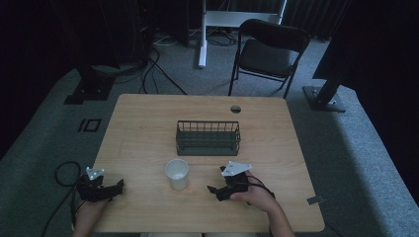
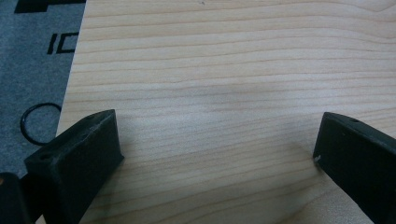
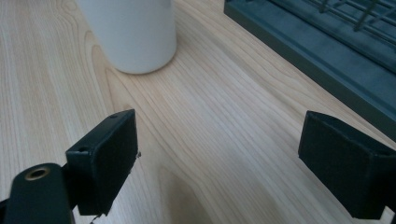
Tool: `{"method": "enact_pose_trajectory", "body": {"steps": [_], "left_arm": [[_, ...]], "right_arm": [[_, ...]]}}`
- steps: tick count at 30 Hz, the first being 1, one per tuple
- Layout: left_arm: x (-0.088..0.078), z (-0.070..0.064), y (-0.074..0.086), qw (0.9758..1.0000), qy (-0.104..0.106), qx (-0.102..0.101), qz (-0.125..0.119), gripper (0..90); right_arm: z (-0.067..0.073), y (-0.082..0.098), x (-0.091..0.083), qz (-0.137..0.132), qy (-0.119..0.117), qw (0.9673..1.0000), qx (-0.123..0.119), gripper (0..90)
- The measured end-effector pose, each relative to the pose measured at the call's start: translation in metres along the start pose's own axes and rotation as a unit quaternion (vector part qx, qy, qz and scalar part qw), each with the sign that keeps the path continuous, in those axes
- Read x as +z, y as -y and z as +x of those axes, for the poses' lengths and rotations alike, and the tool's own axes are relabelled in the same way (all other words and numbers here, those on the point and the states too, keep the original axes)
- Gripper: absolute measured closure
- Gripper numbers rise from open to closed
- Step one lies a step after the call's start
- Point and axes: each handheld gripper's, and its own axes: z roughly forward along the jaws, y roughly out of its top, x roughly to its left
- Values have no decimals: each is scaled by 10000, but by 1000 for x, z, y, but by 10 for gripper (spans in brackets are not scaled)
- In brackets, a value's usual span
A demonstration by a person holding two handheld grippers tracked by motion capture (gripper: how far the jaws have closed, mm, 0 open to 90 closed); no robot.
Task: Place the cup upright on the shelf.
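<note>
A white cup (image 1: 177, 174) stands upright near the middle front of the wooden table (image 1: 148, 118), just in front of a dark wire basket (image 1: 208, 138). My right gripper (image 1: 213, 190) rests low over the table to the right of the cup, open, with nothing between its jaws. In the right gripper view the cup (image 3: 132, 32) is ahead on the left and the basket's base (image 3: 322, 51) runs along the right. My left gripper (image 1: 120, 184) lies at the front left corner, open over bare wood (image 2: 219, 93).
A black folding chair (image 1: 267, 52) stands beyond the table's far edge. A round cable hole (image 1: 235, 109) sits near the far right of the tabletop. Cables trail on the grey carpet at left (image 1: 64, 170). Black stand feet flank the table.
</note>
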Motion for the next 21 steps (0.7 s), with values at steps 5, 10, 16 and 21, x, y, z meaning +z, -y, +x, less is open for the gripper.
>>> {"method": "enact_pose_trajectory", "body": {"steps": [5, 10, 16, 21], "left_arm": [[0, 0, 0, 10000, 0, 0, -1, 9], [0, 0, 0, 10000, -1, 2, -1, 9], [0, 0, 0, 10000, 0, 0, -2, 9], [0, 0, 0, 10000, 0, 0, -1, 9]], "right_arm": [[5, -5, 6, -32, -98, 9999, -75, 117], [11, -10, 11, -101, -196, 9997, -99, 117], [17, -17, 18, -138, -288, 9993, -172, 117], [23, -21, 23, -184, -409, 9988, -212, 117]]}}
